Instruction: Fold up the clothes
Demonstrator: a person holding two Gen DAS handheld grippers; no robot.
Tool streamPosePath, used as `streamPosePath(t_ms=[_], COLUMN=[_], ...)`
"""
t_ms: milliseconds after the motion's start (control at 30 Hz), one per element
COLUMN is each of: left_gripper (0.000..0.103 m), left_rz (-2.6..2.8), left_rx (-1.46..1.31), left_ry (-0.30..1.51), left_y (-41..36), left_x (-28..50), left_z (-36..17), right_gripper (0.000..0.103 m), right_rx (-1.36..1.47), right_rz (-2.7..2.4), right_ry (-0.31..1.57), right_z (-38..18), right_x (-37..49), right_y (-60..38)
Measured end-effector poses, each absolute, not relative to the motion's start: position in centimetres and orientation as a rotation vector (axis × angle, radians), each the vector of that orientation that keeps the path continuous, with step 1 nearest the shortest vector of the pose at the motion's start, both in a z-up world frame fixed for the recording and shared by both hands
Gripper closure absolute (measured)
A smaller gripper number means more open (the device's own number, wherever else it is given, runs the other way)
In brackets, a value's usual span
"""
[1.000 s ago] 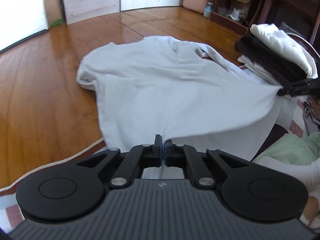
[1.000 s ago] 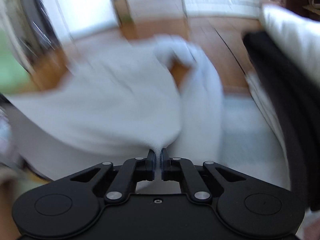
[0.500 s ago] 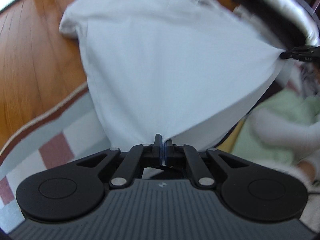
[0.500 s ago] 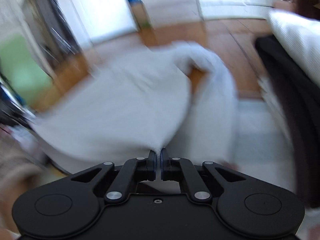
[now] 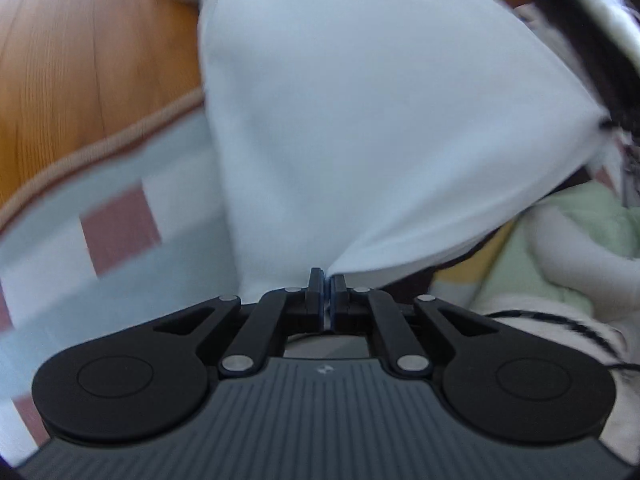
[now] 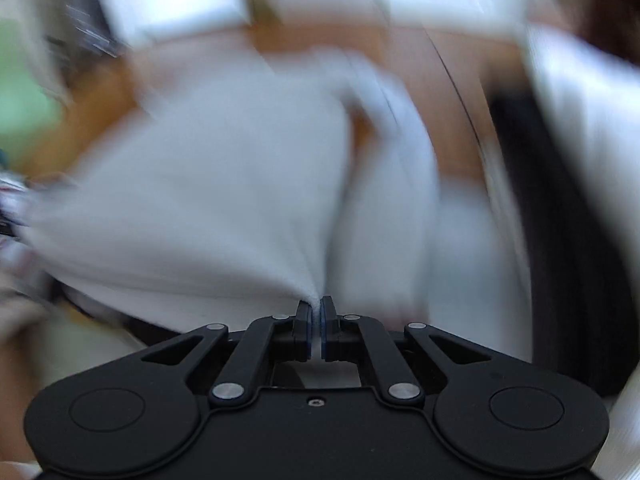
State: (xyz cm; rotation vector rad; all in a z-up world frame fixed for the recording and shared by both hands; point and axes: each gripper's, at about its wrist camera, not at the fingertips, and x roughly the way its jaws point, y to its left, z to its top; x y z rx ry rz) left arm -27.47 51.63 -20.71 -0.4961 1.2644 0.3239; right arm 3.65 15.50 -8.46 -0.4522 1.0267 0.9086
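Wood floor (image 5: 80,60) fills upper left of left-wrist view, warm brown planks. Nearer, a rug (image 5: 180,160) w/ pale blue ground, white and dull-red squares, tan corded edge running diag across floor. Right-wrist view: same floor (image 6: 448,92) as orange-brown band, bright white wall or door panels behind, all smeared by motion blur; green blur at far left edge, can't ID.

White garment (image 5: 380,120), biggest item, spread over floor and rug edge, far end bunched on the planks, near hem lifted and pulled taut between both grippers. Left gripper (image 5: 327,280) closed tight on hem corner, cloth fanning up and away from pinch. Right gripper (image 6: 315,312) also clamped on the garment (image 6: 220,200), fabric pinched between pads, folds radiating from the pinch; a second fold hangs to right of it.

Stack of folded clothes (image 5: 576,20) at upper right in left view, dark layer under a white one, just beside garment's right edge. In right view same stack (image 6: 560,200) looms along right side, dark band w/ white above, close to gripper.

Left view only: rug pattern; pale green fabric (image 5: 580,232) and a white sleeve (image 5: 568,248) lower right, under taut hem; right gripper's dark tip at garment's far right corner, blurred. Right view only: room's bright back wall; garment's bunched far portion w/ gap showing floor.
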Motion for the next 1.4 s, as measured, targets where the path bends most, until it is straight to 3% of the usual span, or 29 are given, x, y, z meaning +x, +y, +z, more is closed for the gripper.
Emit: streamPosePath(t_ms=[133,300,400,467,533,600,700,833,900,967,1233,1400], left_gripper=[0.101,0.099,0.097,0.088,0.077,0.071,0.061,0.044,0.043,0.040,0.040,0.043], left_rz=[0.406,0.495,0.543,0.559,0.581,0.610,0.652,0.776,0.794,0.808,0.983,0.938], left_rx=[-0.518,-0.554,-0.529,-0.497,-0.456,-0.435,-0.480,-0.414,-0.488,-0.592,-0.775,-0.846], left_ry=[1.304,1.208,1.119,1.077,1.062,1.046,1.000,0.985,0.944,0.899,0.639,0.573], left_y=[52.9,54.1,54.4,54.8,55.2,55.6,56.4,56.1,57.3,58.9,62.1,64.3], left_x=[-29.5,-30.7,-29.5,-27.5,-25.2,-22.7,-19.5,-15.7,-14.6,-14.0,-16.9,-19.2], left_z=[-21.9,-19.4,-17.3,-16.3,-15.7,-15.3,-14.8,-13.6,-13.2,-12.9,-15.8,-19.2], right_gripper=[0.099,0.098,0.094,0.093,0.090,0.077,0.075,0.071,0.055,0.046,0.046,0.045], right_rx=[-0.668,-0.615,-0.810,-0.887,-0.760,-0.588,-0.420,-0.401,-0.439,-0.506,-0.770,-0.560], right_rz=[0.871,0.829,0.638,0.591,0.630,0.709,0.841,1.031,1.110,1.156,1.234,1.261], right_ry=[1.039,1.099,1.060,0.973,0.960,0.981,0.999,0.965,0.925,0.870,0.861,0.953], right_z=[-11.0,-11.1,-12.8,-12.5,-10.9,-9.6,-8.4,-6.8,-5.3,-3.6,2.7,1.7], right_x=[1.9,3.4,3.8,3.6,4.3,5.3,6.4,6.8,7.0,7.4,10.9,14.6], right_y=[16.5,15.6,16.5,16.7,16.7,17.2,19.0,23.5,26.5,29.9,40.8,41.6])
